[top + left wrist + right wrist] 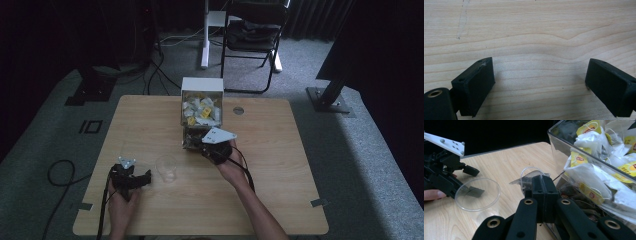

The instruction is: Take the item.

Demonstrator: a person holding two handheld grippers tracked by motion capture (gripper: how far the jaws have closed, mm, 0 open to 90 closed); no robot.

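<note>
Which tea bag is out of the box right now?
The one pinched in the right gripper, just outside the box, beside the cup; the rest lie piled inside.

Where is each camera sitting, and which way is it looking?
High view: above the person's side, looking forward and down on the wooden table; both forearms come in from below.
Left gripper view: on the left gripper, facing bare table wood; its open jaws show.
Right gripper view: on the right gripper, facing the clear cup and the tea bag box; its jaws are shut on a tea bag.
Shared: high and right gripper views both show cup, box and left gripper.
</note>
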